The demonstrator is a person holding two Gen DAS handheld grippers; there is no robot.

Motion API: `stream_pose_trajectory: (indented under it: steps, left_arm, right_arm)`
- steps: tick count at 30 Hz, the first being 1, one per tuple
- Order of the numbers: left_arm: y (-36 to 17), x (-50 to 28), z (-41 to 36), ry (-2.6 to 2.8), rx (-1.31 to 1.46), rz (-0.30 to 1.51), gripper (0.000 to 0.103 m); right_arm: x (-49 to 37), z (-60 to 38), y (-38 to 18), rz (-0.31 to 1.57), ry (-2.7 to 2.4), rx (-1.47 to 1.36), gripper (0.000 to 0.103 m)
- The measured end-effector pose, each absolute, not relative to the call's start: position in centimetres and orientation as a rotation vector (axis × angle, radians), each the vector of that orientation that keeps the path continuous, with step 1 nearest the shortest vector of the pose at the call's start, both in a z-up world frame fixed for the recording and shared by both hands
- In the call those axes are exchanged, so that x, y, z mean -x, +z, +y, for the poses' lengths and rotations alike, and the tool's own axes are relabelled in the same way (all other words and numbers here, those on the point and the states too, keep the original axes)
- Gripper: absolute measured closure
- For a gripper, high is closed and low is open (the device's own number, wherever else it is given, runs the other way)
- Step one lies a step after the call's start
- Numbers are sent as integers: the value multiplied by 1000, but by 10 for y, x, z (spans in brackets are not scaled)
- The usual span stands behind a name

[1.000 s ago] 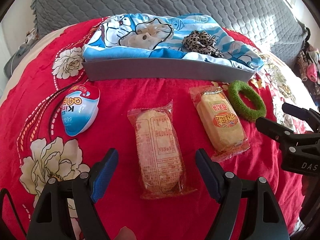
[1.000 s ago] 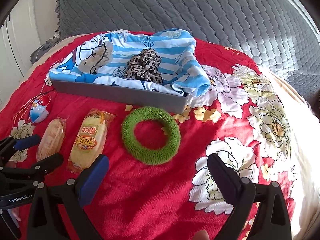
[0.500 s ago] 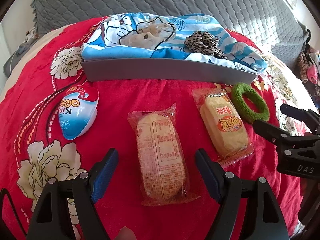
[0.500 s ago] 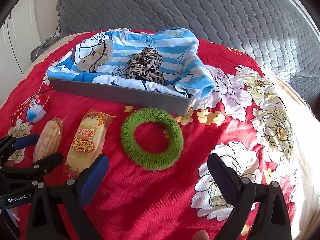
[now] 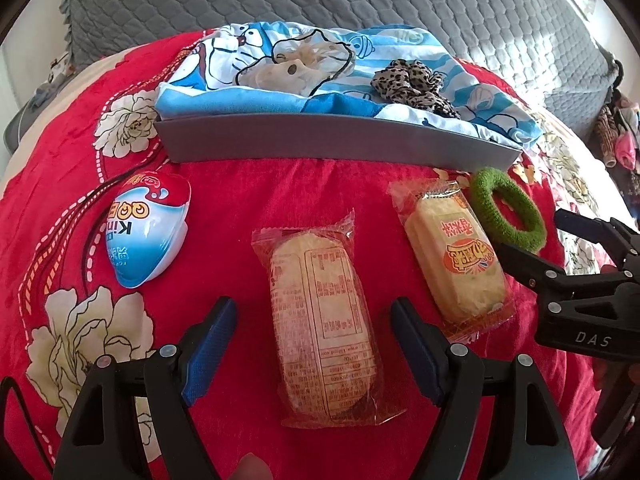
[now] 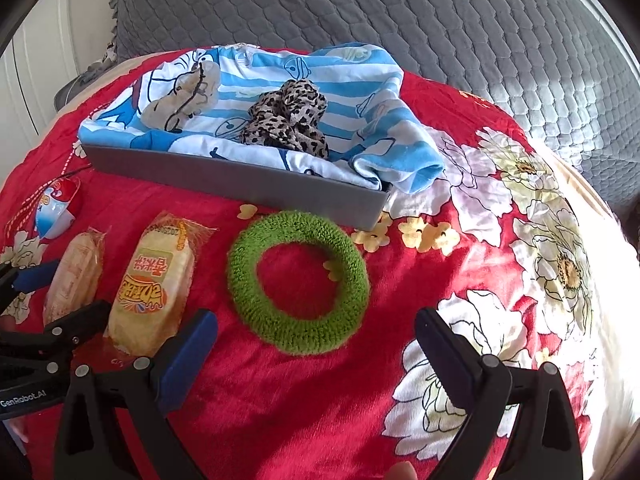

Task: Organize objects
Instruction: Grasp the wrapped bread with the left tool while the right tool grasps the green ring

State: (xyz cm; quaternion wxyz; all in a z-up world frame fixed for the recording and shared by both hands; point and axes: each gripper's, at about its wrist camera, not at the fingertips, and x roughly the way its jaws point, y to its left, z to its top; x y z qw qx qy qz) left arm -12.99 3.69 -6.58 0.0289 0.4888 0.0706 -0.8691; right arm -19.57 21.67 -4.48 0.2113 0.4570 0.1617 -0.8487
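A grey tray (image 5: 320, 142) (image 6: 224, 178) lined with a blue cartoon cloth holds a leopard scrunchie (image 5: 412, 84) (image 6: 288, 120) and a pale hair clip (image 5: 296, 66). On the red blanket lie a blue-white egg toy (image 5: 146, 228) (image 6: 56, 208), a label-up snack pack (image 5: 320, 320) (image 6: 74, 272), a second snack pack (image 5: 456, 260) (image 6: 154, 280) and a green ring scrunchie (image 5: 508, 210) (image 6: 298, 280). My left gripper (image 5: 314, 340) is open, its jaws on either side of the label-up pack. My right gripper (image 6: 316, 350) is open just before the green ring.
A grey quilted sofa back (image 6: 360, 12) rises behind the blanket. The blanket's flower-print part (image 6: 540, 240) stretches to the right. Clothes or bags (image 5: 616, 136) hang at the far right of the left wrist view.
Both grippers have moved slightly forward and down toward the blanket; the label-up pack and the green ring now sit closer between their jaws. Nothing has been grasped.
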Motion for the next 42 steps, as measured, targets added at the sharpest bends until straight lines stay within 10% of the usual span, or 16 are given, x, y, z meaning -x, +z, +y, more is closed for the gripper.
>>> stream_pose_trajectory:
  steps: [14, 27, 42]
  left_arm:
    - [-70, 136, 35, -2690, -1493, 239, 23]
    - [-69, 134, 32, -2708, -1474, 270, 24]
    - [-67, 125, 37, -2730, -1508, 247, 52]
  right_arm:
    - [208, 211, -56, 458, -2338, -1306, 4]
    - [209, 210, -55, 407, -2309, -1316, 25]
    - [209, 210, -54, 390, -2296, -1337, 38]
